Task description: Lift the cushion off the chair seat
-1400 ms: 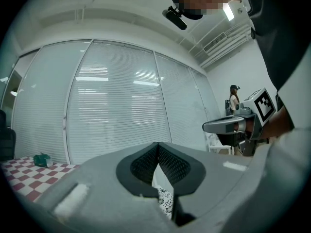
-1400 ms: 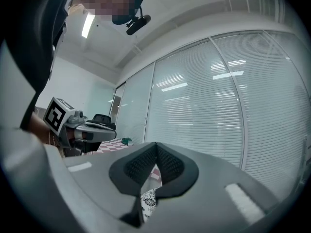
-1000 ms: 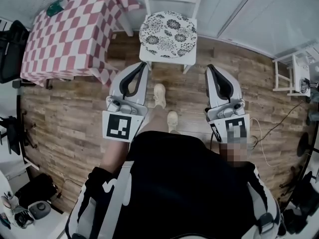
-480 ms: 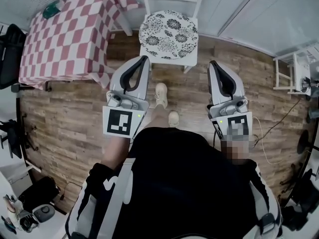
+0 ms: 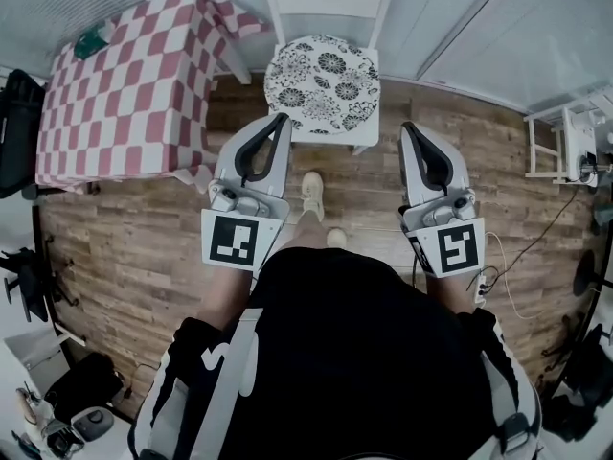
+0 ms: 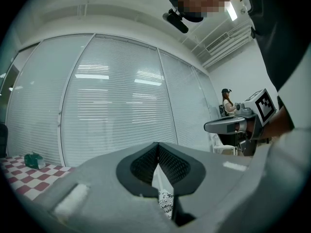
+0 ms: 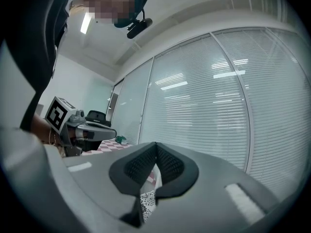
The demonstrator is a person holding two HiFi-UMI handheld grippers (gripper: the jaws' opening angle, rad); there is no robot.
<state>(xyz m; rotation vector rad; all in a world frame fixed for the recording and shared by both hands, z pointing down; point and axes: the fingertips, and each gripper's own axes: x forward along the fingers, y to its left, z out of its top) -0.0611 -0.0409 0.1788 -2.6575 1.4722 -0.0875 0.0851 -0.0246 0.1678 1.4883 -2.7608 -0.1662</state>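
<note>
— Where's our cushion (image 5: 322, 82)?
— On the chair (image 5: 330, 1) seat ahead; it looks soft and light. We'd pinch its near rim. Our left gripper (image 5: 279, 120) and right gripper (image 5: 408, 127) are both pressed together, empty.

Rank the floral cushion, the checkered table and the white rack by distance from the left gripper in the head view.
1. Floral cushion, on the chair just ahead of the left gripper.
2. Checkered table, to its left.
3. White rack, far right, past the right gripper.
</note>
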